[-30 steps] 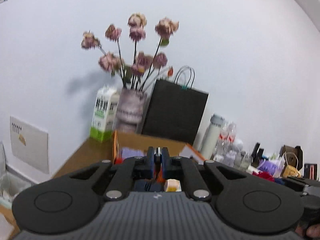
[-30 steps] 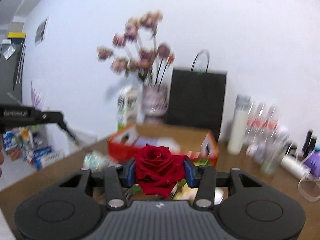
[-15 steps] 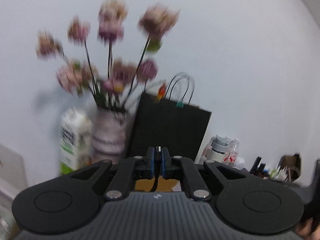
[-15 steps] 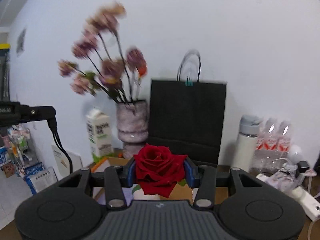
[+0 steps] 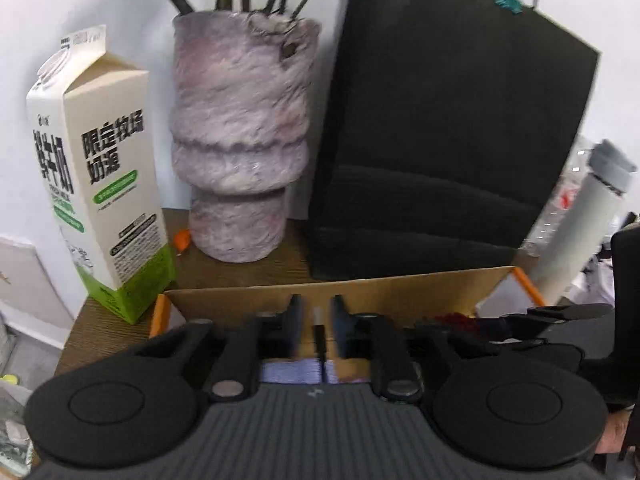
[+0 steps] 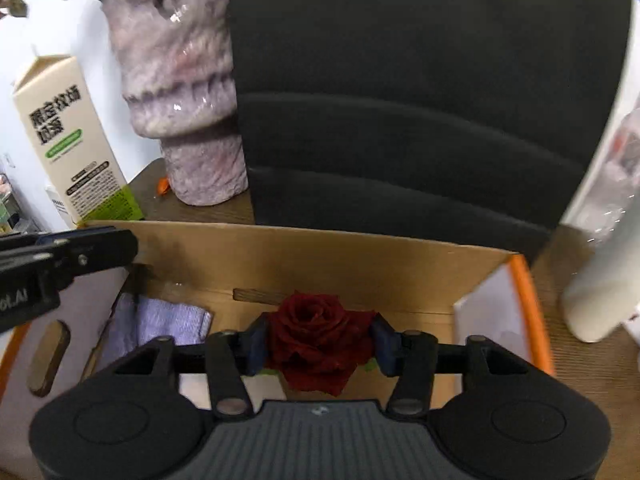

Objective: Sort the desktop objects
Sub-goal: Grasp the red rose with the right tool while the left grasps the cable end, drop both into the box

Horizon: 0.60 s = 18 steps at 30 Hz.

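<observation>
The fingers (image 6: 256, 344) of the right gripper (image 6: 318, 346) are spread about as wide as a flower head and press a dark red rose (image 6: 320, 340) from both sides, its bloom facing the camera. The rose hangs over the open cardboard box (image 6: 360, 264), just inside its far wall and roughly midway between the side flaps. On the box floor to the rose's left lies a folded lavender cloth (image 6: 164, 320). The box's right flap, edged in orange (image 6: 532, 312), stands close to the right finger, so the roomier side is to the left above the cloth.

The left gripper (image 5: 316, 322) hovers over the near left part of the same box, fingers (image 5: 294, 320) parted by a narrow gap with nothing between them; a thin dark strip shows in the gap, and I cannot tell what it is. It enters the right wrist view as a dark bar (image 6: 68, 260) over the box's left flap, well apart from the rose.

Behind the box the desk (image 5: 240, 268) is crowded: a milk carton (image 5: 100, 184) at the left edge, a mottled pink-grey vase (image 5: 240, 140) beside it, and a black paper bag (image 5: 448, 140) whose base is close behind the box's far wall. A white bottle (image 6: 600, 272) stands just right of the box.
</observation>
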Motion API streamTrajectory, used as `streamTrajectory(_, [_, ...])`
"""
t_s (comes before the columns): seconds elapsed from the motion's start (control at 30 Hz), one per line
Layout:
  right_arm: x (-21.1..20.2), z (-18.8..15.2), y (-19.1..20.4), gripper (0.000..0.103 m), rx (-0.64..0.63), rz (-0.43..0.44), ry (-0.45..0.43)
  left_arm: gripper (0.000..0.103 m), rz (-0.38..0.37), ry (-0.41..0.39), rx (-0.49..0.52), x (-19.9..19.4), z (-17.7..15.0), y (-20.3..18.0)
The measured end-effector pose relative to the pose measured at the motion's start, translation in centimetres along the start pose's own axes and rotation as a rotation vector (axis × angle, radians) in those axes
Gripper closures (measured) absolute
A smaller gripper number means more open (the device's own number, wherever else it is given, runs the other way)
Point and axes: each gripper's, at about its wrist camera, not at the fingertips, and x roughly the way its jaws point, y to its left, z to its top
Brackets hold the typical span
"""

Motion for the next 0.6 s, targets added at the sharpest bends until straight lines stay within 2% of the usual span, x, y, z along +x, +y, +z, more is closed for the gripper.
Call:
streamTrajectory(0.03, [0.2, 0.0, 0.0, 0.042, 0.007, -0.001, -0.003, 0.047, 0.001, -0.001, -0.016, -0.2, 0.0, 0.4])
streamTrajectory(0.13, [-0.7, -0.2, -0.5, 0.024, 0.031, -0.016, -0.039, 0.038, -0.017, -0.011, -0.032, -1.2, 0.3, 1.5])
streamTrajectory(0.2, [-1.6, -0.3, -1.3, 0.023, 0.053, -0.020, -0.041, 0.026, 0.027, -0.012, -0.034, -2.3, 0.6, 1.8])
streamTrajectory(0.27, [-2.9, -0.4, -2.1, 0.022, 0.064, -0.038, -0.016, 0.023, 0.063, 0.010, -0.042, -3.6, 0.0, 2.1])
streamTrajectory(0.37, [-5.6, -1.4, -2.7, 0.017, 0.004, -0.079, -0.017, 0.015, 0.041, 0.038, -0.020, -6.2, -1.6, 2.4])
streamTrajectory(0.47, [-8.6, -3.4, -3.2, 0.016, -0.025, -0.130, -0.022, 0.011, 0.076, 0.036, -0.009, -9.0, -3.4, 2.1])
streamTrajectory(0.6, [-11.3, -6.7, -3.8, 0.015, 0.027, -0.074, 0.003, 0.003, 0.062, 0.006, -0.012, -12.6, -5.6, 1.0])
